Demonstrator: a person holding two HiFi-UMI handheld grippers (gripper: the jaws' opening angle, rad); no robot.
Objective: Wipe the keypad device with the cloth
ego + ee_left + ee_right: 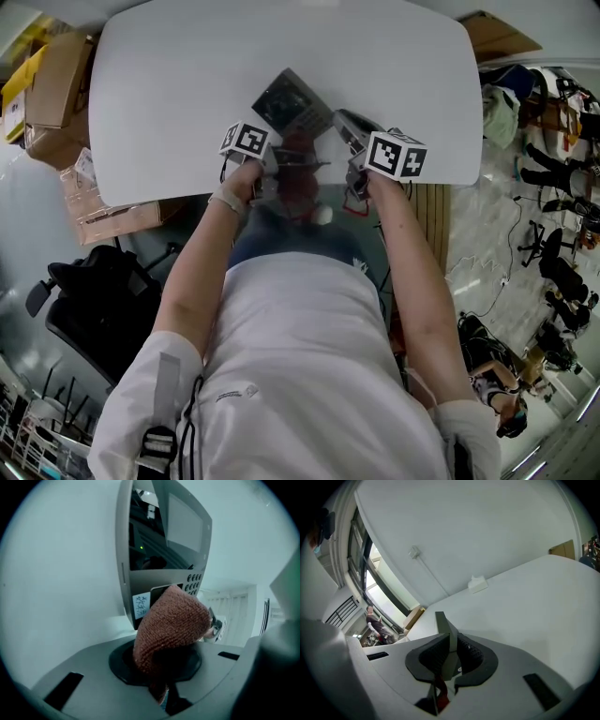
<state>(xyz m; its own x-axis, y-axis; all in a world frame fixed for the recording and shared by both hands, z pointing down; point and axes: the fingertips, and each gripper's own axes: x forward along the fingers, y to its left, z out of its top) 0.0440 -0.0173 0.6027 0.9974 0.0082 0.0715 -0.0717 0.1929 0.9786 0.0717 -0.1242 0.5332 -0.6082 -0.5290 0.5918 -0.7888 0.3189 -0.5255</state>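
We have the left claw [161, 660] pressed together on the cloth [171, 620]. It pinches a bunched fold low down, so a rounded, padded wad stands proud of the jaws. That grip looks deliberate to us: a soft bulge ahead of the claw meets the surface first and keeps the hard jaws off it. The wad sits right in front of the keypad device [164, 550], over the lower part of its face, just below the keys [193, 582] and well below the screen [183, 524]. We cannot tell whether it is actually pressing on the face or just short of it.

Our right claw [450, 645] is closed on a thin grey edge that we take to be the side of the keypad device. The plate runs straight up between the two dark pads. Holding it by the edge leaves the whole front face free for wiping, and it braces the device against the push of the cloth.

From the head view, the device is tipped up between the two claws, its face turned toward the left one. The tabletop [187, 94] lies beneath and beyond it. We cannot make out whether its lower edge rests on the tabletop. We judge the wipe to be at its start or under way on the lower face, with the keys and screen above still to cover.
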